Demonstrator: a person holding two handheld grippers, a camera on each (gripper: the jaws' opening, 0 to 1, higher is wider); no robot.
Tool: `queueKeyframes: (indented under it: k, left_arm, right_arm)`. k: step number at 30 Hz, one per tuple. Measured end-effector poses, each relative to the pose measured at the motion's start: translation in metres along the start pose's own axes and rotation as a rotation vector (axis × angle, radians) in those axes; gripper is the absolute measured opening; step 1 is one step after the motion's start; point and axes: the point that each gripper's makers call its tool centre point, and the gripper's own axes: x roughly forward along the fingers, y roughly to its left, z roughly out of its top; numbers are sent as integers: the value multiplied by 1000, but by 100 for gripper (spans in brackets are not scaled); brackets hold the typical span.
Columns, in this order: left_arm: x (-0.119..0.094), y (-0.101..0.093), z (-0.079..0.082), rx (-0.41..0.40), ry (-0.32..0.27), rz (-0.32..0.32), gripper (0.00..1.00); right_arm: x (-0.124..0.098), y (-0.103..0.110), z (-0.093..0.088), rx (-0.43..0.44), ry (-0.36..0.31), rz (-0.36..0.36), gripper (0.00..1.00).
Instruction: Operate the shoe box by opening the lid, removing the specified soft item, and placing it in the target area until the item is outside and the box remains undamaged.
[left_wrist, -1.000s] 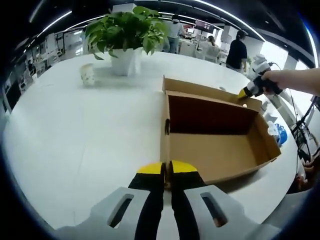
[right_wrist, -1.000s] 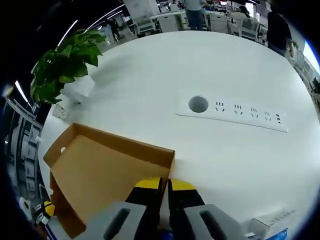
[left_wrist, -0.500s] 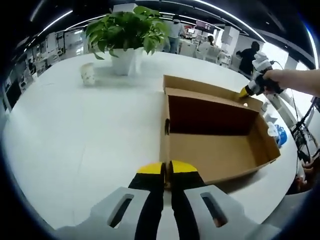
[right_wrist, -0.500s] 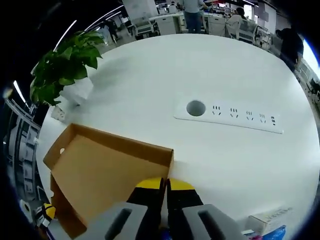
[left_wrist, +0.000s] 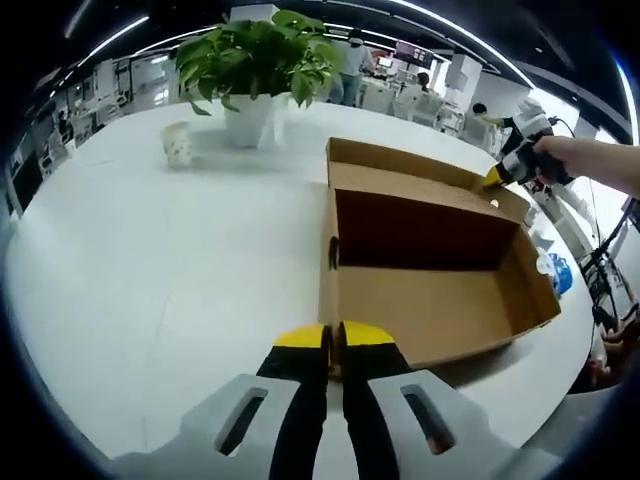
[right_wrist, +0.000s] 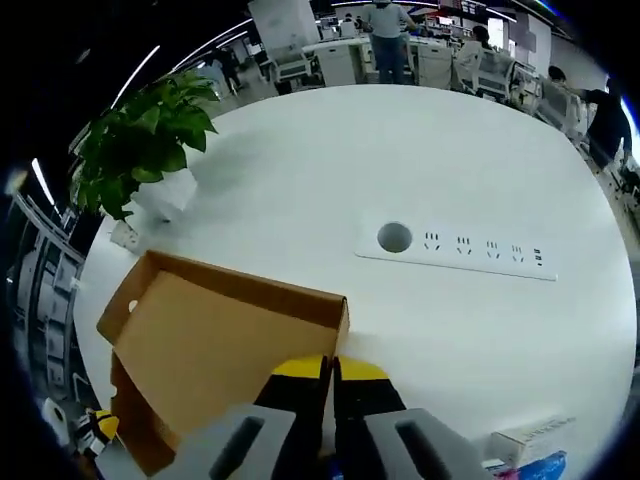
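My left gripper (left_wrist: 333, 335) has its fingers closed on the near wall of the shoe box (left_wrist: 430, 300), which sits on the white surface (left_wrist: 150, 260) with its long axis running away to the right. My right gripper (right_wrist: 328, 367) is pinched shut on the raised lid (right_wrist: 215, 335) at the far side. I see no soft item inside, and the left fingers sit closer to the open interior.
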Motion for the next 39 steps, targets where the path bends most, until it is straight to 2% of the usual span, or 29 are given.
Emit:
queueKeyframes:
  k: [10, 20, 39]
  left_arm:
    - [-1, 2, 0, 0, -1, 0, 1]
    - [-1, 4, 2, -9, 4, -4, 1]
    - [-1, 2, 3, 7, 1, -10, 1]
  right_arm:
    - [-15, 7, 6, -16, -52, -10, 0]
    - [-33, 14, 16, -51, -105, 12, 0]
    - [-65, 21, 19, -109, -191, 30, 0]
